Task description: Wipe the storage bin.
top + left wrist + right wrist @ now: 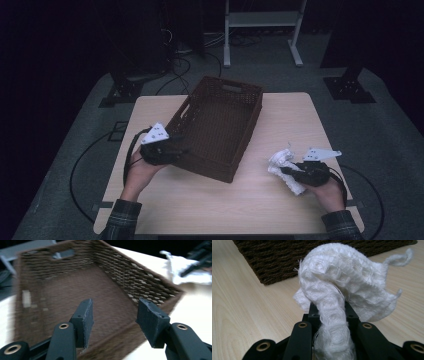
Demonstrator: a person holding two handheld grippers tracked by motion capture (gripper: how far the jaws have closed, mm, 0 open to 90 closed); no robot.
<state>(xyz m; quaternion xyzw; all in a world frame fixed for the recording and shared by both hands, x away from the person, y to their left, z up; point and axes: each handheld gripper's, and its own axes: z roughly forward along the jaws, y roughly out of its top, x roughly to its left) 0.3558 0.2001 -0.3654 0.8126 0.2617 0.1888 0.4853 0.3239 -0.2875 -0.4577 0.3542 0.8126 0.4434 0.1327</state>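
**Cloth gripped, not yet in basket**

White cloth (342, 290) is bunched up and pinched between the 2 jaws of the right gripper (295, 172), jaws pressed together on a twisted part of it, rest of the fabric flopping over the tips. It sits right of the basket (250, 117), near the basket's near right corner, apart from it, low over or on the table (200, 210); cannot tell if it still touches the wood.

Basket is dark brown wicker, rectangular, nothing inside, set at an angle on the table, handle cutouts in the end walls.

Left gripper (113, 315) is at the basket's near left corner, jaws spread wide with nothing between them, aimed into the basket; in the high view it looks close against the rim, contact unclear. Left gripper view is motion-blurred.

Progress, judged from the layout: pickup looks done, grip seems firm. Left to do: carry the cloth over the basket's near wall, let go inside. Left gripper probably there to steady the basket, not holding it yet. Roughly halfway.
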